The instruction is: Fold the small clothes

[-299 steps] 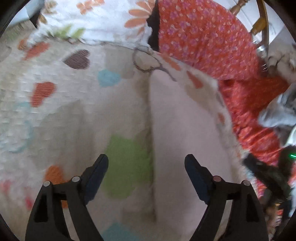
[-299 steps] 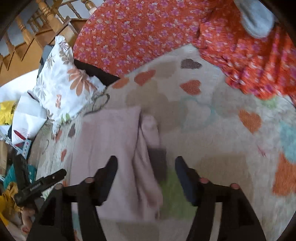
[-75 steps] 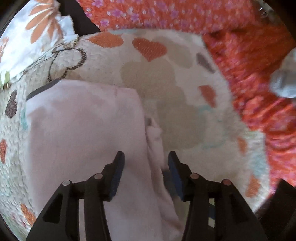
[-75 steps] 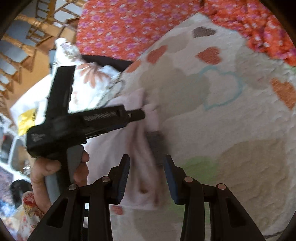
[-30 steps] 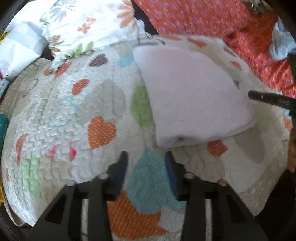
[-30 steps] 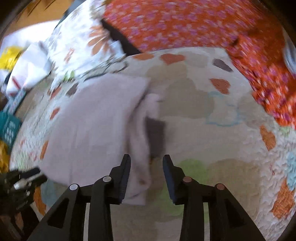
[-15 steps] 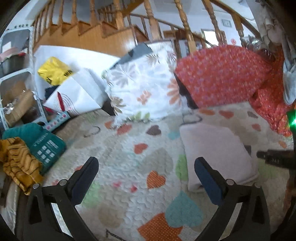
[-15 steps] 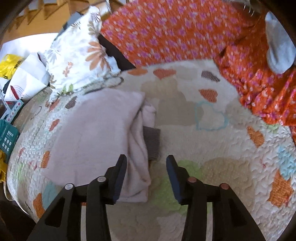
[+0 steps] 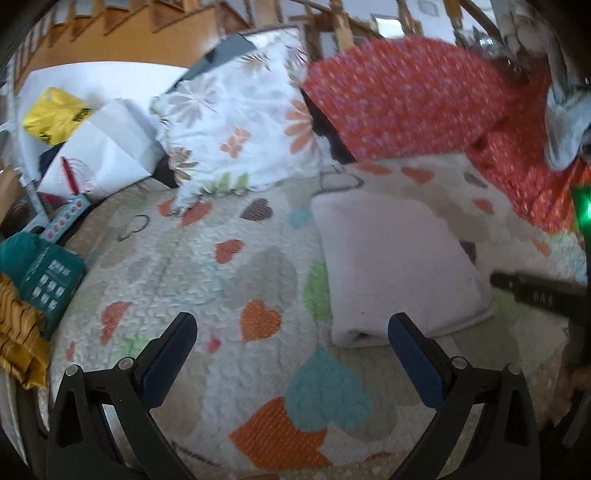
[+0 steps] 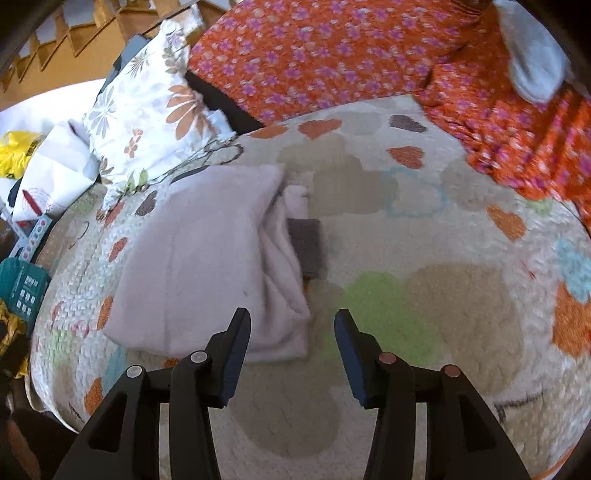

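With both sets of jaws apart and empty, your pink garment [image 10: 195, 258] could unravel at its bunched loose edge.

Bed covered by a cream quilt [image 9: 229, 266] printed with coloured hearts. A white floral pillow [image 9: 236, 129] and an orange floral cushion [image 10: 325, 55] stand along its far edge, touching each other. Behind them: a wooden staircase [image 9: 122, 33] with turned balusters [image 9: 341, 26]. A white wall [image 9: 391, 11] shows between the balusters. Daylight is bright and even across the quilt.
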`<state>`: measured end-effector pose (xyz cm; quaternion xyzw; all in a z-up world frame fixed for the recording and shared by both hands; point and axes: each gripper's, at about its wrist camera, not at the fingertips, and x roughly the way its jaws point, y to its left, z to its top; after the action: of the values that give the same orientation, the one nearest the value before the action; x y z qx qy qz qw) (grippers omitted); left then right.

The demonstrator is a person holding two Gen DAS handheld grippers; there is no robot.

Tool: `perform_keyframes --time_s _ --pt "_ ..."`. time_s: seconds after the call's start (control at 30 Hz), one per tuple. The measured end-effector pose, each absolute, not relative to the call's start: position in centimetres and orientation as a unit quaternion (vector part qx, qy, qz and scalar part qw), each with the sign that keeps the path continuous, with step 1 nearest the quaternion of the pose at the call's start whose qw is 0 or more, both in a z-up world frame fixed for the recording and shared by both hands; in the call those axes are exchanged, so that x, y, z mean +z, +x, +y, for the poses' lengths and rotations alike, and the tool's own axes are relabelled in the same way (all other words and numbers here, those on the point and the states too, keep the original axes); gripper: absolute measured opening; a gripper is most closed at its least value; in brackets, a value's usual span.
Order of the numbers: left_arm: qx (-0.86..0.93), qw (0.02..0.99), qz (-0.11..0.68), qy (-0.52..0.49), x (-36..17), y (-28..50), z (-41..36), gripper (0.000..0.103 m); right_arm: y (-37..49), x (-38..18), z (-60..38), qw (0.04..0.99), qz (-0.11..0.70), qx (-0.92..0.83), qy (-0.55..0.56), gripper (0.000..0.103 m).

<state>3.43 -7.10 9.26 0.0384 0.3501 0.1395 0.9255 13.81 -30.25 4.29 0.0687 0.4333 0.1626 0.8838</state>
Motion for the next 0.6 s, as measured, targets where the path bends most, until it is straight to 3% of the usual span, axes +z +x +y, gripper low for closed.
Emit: perform_keyframes --time_s 0.23,0.3,0.33,0.37,0.6 --pt "0.112 0.921 0.371 0.036 7.3 7.5 -6.9 0.103 19.7 3.3 -25.5 0.879 0.449 0.156 -0.044 0.051" --pt "0.106 0.920 0.375 0.033 6.9 8.3 -6.7 0.103 21.9 1.4 -24.6 0.872 0.463 0.132 -0.087 0.058" --pt "0.103 0.920 0.377 0.031 6.7 8.6 -6.5 0.103 22.3 1.2 -24.9 0.876 0.458 0.125 -0.084 0.067" --pt "0.100 0.920 0.379 0.027 6.4 8.8 -6.2 0.103 22.9 1.4 -25.6 0.880 0.455 0.114 -0.069 0.067" --pt "0.090 0.897 0.431 -0.020 3.7 10.5 -4.9 0.103 23.2 4.6 -28.7 0.916 0.390 0.092 0.000 0.062"
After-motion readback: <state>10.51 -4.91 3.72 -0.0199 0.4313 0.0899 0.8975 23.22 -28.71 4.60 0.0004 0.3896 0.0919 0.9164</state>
